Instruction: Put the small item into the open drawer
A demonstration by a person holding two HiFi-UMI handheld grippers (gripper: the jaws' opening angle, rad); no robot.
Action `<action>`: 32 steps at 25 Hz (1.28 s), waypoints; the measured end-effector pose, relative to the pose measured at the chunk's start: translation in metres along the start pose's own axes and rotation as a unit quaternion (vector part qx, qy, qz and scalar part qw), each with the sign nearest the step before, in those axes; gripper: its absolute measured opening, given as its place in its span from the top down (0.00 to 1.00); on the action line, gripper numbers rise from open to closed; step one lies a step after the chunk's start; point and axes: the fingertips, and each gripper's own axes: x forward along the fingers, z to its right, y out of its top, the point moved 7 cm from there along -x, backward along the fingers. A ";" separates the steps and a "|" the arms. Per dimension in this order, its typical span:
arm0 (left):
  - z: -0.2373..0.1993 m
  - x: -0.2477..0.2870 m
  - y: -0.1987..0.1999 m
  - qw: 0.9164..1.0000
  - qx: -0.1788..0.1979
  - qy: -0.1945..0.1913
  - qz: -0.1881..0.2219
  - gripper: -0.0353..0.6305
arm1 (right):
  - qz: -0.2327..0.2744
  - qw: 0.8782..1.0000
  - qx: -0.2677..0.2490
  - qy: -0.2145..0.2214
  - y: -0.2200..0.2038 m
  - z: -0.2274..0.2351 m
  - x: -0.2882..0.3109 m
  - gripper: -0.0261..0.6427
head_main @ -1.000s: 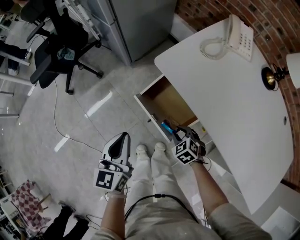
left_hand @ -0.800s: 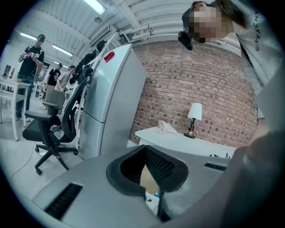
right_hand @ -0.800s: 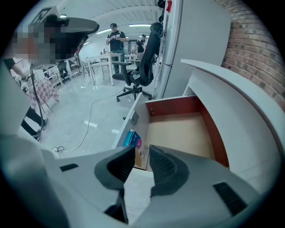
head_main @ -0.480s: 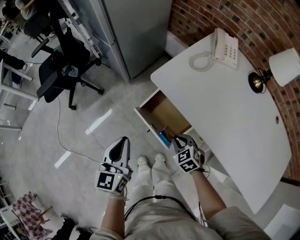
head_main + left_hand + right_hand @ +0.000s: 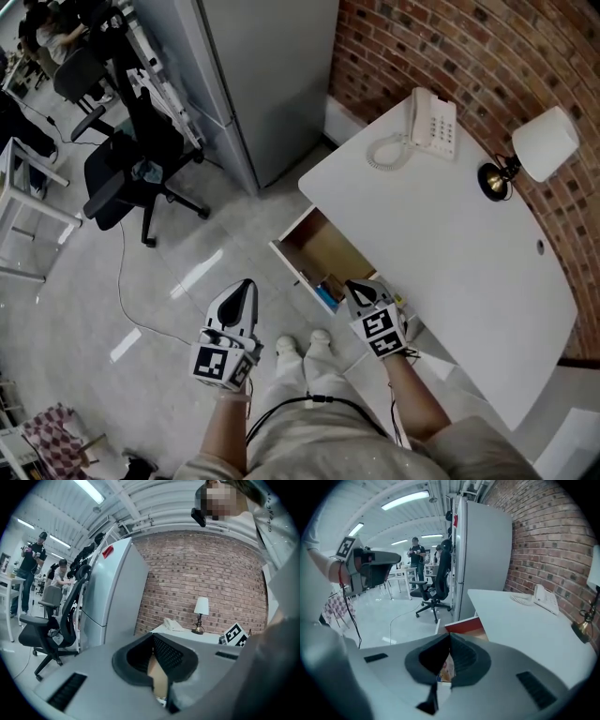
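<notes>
Small blue packet (image 5: 329, 286) seen lying at near end of open wooden drawer (image 5: 323, 246), judged delivered. Right gripper (image 5: 360, 292) held just above it, jaws closing together, empty. Left gripper (image 5: 244, 289) closed, empty, held aside left, clear of drawer.

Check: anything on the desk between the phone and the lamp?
Nothing. The head view shows only bare white desk between the phone and the lamp.

Head view steeply down over desk (image 5: 450, 244) and drawer (image 5: 328, 251), gripper views low, near-level, sharing the phone (image 5: 433, 124)
</notes>
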 end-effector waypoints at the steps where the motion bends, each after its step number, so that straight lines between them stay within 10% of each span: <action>1: 0.001 0.001 0.003 1.000 0.001 -0.001 0.000 0.94 | 0.008 1.000 0.004 -0.001 0.004 0.001 -0.003 0.95; 32: -0.014 -0.013 0.091 0.996 0.038 0.002 0.085 0.94 | 0.242 0.965 0.096 -0.030 0.115 0.026 -0.104 0.95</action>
